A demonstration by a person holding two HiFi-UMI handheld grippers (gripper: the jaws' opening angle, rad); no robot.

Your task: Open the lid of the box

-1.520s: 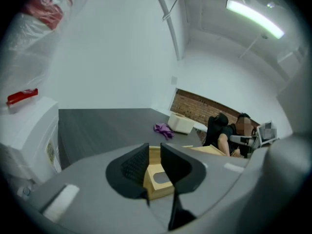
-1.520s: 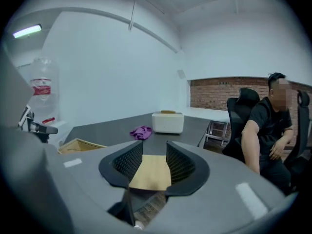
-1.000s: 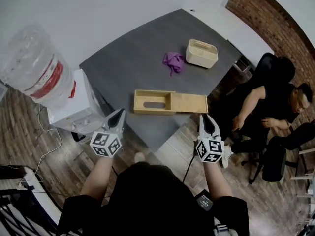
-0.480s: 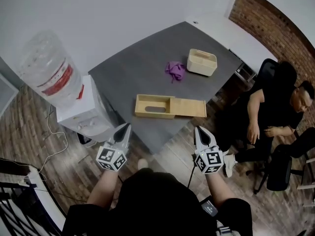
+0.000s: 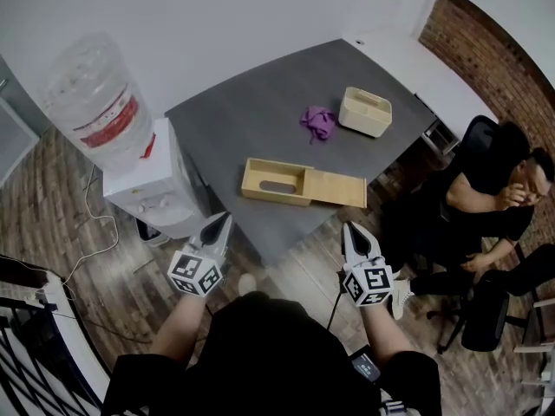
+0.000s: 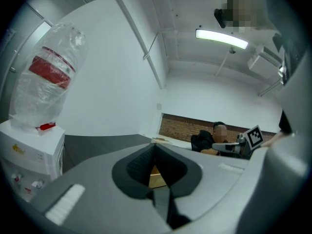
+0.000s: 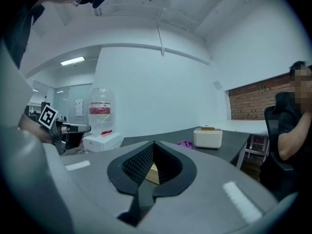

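On the tabletop's (image 5: pixel 260 120) near corner the wooden box (image 5: pixel 276 181) lies with its lid (image 5: pixel 336 189) slid halfway out, while the left gripper (image 5: pixel 224 218) and right gripper (image 5: pixel 349 227), both clenched and empty, hover off that corner, so a clumsy shove might tip the lid overboard.

Bright, even light from a ceiling strip lamp (image 6: pixel 222 38); fisheye bending, dark vignetted edges.

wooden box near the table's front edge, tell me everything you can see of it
The wooden box is pale, unpainted-looking wood, long and shallow, lying flat on the grey table near its front edge. An oval slot shows in its left part. Its flat sliding lid sticks out to the right. Only the table touches it.
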